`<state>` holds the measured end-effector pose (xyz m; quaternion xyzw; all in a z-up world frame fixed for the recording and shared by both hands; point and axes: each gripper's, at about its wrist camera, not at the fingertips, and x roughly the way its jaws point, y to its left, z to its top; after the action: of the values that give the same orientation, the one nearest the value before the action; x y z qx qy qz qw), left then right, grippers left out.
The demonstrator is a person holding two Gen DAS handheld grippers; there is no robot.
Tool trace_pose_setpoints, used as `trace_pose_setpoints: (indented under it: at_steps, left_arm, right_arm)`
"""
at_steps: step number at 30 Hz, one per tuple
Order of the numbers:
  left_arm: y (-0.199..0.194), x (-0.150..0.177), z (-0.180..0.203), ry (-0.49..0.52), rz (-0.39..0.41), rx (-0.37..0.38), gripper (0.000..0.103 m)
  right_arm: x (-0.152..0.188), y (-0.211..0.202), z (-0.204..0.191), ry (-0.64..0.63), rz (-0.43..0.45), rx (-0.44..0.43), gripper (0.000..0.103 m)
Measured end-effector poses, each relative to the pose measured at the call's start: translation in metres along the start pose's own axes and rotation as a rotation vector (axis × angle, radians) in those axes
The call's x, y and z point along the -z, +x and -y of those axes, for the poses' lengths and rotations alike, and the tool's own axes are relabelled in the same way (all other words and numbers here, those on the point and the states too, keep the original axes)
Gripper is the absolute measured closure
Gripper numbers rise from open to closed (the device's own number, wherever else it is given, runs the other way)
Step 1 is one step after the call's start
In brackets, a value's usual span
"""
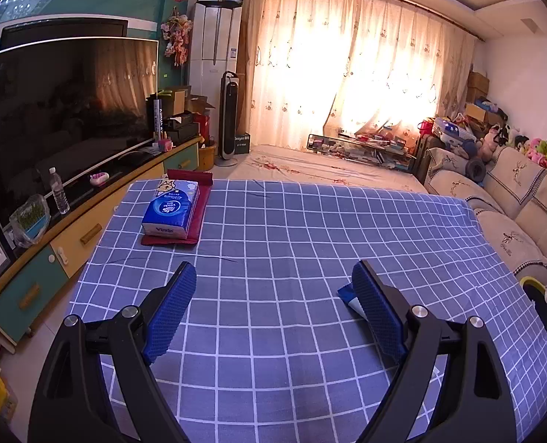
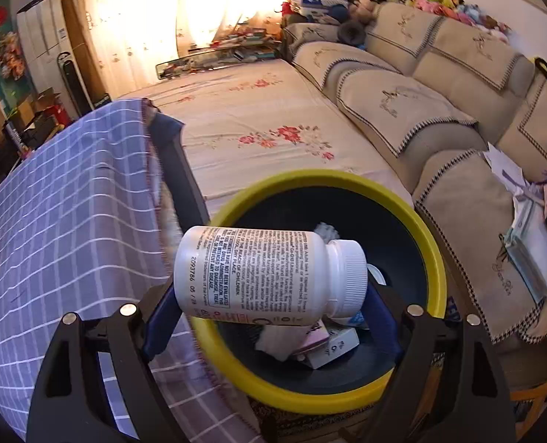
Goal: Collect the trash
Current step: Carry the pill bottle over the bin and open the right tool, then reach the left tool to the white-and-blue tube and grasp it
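Right tongs (image 2: 273, 306) grip a white pill bottle (image 2: 269, 273) sideways right over the yellow-rimmed bin (image 2: 430, 236), so it's the drop step w/ release due next, while left tongs (image 1: 273, 310) hang open and empty over the checked counter (image 1: 310, 221), prob. a blue-white scrap (image 1: 349, 295) beside one pad as the following pickup.

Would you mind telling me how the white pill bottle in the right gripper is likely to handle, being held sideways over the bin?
The white pill bottle looks like rigid plastic, so it should not crush. Its smooth, round body lies crosswise between the right gripper pads, so it may slip or twist. Released, it would probably drop into the yellow-rimmed bin below.
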<state>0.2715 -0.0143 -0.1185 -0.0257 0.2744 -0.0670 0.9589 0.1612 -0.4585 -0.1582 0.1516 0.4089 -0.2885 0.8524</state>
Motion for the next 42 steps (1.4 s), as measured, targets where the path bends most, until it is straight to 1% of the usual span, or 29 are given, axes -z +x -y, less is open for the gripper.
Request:
trace_pose_setpoints:
  at_steps: [2, 4, 6, 7, 10, 11, 14, 16, 18, 20, 21, 23, 25, 27, 28, 31, 33, 36, 38, 42]
  left_arm:
    - [0.001, 0.000, 0.001, 0.003, -0.004, 0.002, 0.018]
    - [0.001, 0.000, 0.002, 0.006, -0.008, 0.001, 0.018]
    - [0.000, 0.000, 0.001, 0.002, -0.005, 0.003, 0.018]
    - [0.000, 0.000, 0.001, -0.001, -0.004, 0.003, 0.017]
    - [0.000, 0.000, 0.001, -0.002, -0.007, 0.001, 0.017]
    - [0.000, 0.000, 0.001, 0.001, -0.008, 0.001, 0.017]
    - [0.001, 0.001, 0.004, 0.013, -0.007, -0.008, 0.017]
    - [0.003, 0.002, 0.005, 0.018, -0.010, -0.012, 0.017]
    - [0.005, 0.002, 0.006, 0.023, -0.015, -0.016, 0.017]
    - [0.007, 0.003, 0.007, 0.028, -0.019, -0.020, 0.017]
    - [0.007, 0.003, 0.009, 0.034, -0.021, -0.022, 0.017]
    - [0.007, 0.001, 0.011, 0.031, -0.028, -0.028, 0.017]
    - [0.007, -0.003, 0.015, 0.009, -0.052, 0.013, 0.017]
    - [0.011, -0.005, 0.022, -0.004, -0.111, 0.057, 0.016]
    - [0.013, -0.006, 0.028, -0.009, -0.139, 0.072, 0.016]
    - [0.018, -0.003, 0.045, -0.020, -0.187, 0.098, 0.016]
    - [0.025, 0.000, 0.056, -0.019, -0.219, 0.103, 0.016]
    - [0.040, 0.009, 0.074, -0.004, -0.288, 0.108, 0.016]
    - [0.049, 0.014, 0.083, 0.009, -0.324, 0.093, 0.016]
    - [0.063, 0.020, 0.090, 0.013, -0.368, 0.058, 0.017]
  right_arm:
    - [0.001, 0.010, 0.009, 0.003, -0.013, 0.040, 0.017]
    - [-0.001, 0.012, 0.007, 0.010, -0.005, 0.067, 0.016]
    - [-0.004, 0.006, 0.007, 0.025, 0.017, 0.064, 0.016]
    - [-0.007, -0.002, 0.004, 0.036, 0.040, 0.046, 0.016]
    - [-0.013, -0.038, -0.022, 0.036, 0.152, -0.050, 0.015]
    - [-0.015, -0.052, -0.032, 0.035, 0.204, -0.094, 0.012]
    - [-0.023, -0.084, -0.065, 0.037, 0.346, -0.228, 0.008]
    - [-0.028, -0.096, -0.092, 0.009, 0.402, -0.304, 0.007]
    - [-0.031, -0.103, -0.118, -0.033, 0.439, -0.367, 0.007]
    - [-0.027, -0.103, -0.143, -0.079, 0.474, -0.400, 0.007]
    - [-0.022, -0.103, -0.153, -0.105, 0.490, -0.399, 0.007]
    - [-0.012, -0.095, -0.170, -0.176, 0.491, -0.360, 0.007]
    - [-0.003, -0.085, -0.183, -0.248, 0.462, -0.339, 0.007]
    - [-0.002, -0.079, -0.191, -0.271, 0.430, -0.347, 0.007]
    - [-0.002, -0.079, -0.192, -0.265, 0.427, -0.354, 0.007]
    - [-0.002, -0.082, -0.191, -0.242, 0.435, -0.361, 0.007]
    - [-0.004, -0.083, -0.184, -0.220, 0.439, -0.364, 0.007]
    - [-0.009, -0.080, -0.177, -0.192, 0.431, -0.368, 0.007]
    - [-0.011, -0.078, -0.175, -0.183, 0.423, -0.372, 0.007]
    - [-0.013, -0.076, -0.173, -0.172, 0.403, -0.387, 0.007]
